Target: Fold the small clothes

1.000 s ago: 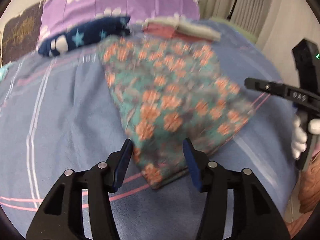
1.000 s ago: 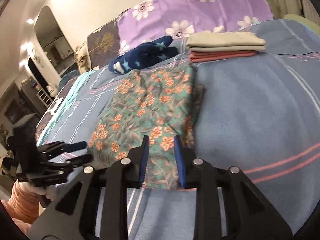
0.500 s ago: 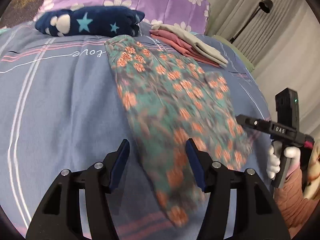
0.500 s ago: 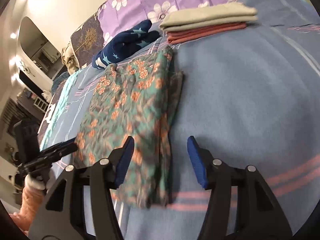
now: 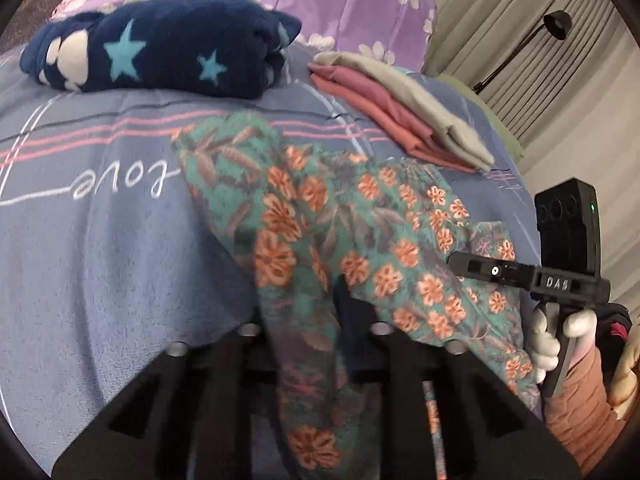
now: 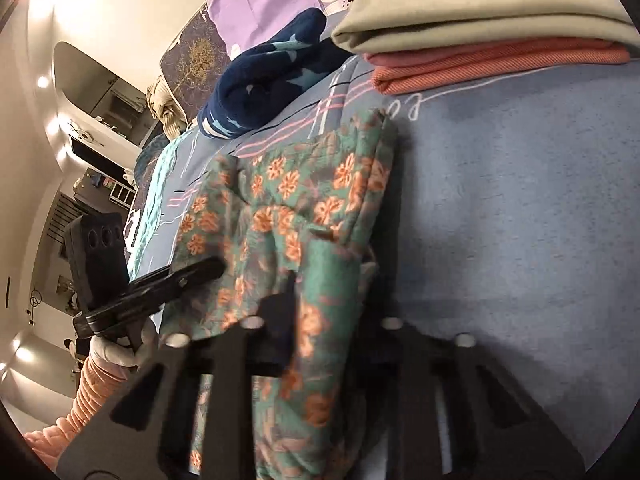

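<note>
While both claws bite down, here is the scene from left to right.
Left claw (image 5: 304, 312): closing, floral garment (image 5: 360, 240) between its jaws, taking the near left corner, I'd say to lift it for a fold.
Garment: half lifted off the blue bed (image 5: 100, 240), short of the folded stack (image 5: 400, 112).
Right claw (image 6: 324, 312): closing too, pinching the right edge so both corners travel together.

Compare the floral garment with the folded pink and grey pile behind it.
The floral garment is teal with orange flowers; the pile is plain pink under plain grey. The floral garment is rumpled and bunched, lifted at its near edge between both grippers' closing fingers; the pile is neatly folded and stacked flat, untouched. Both lie on the blue bedspread.
</note>
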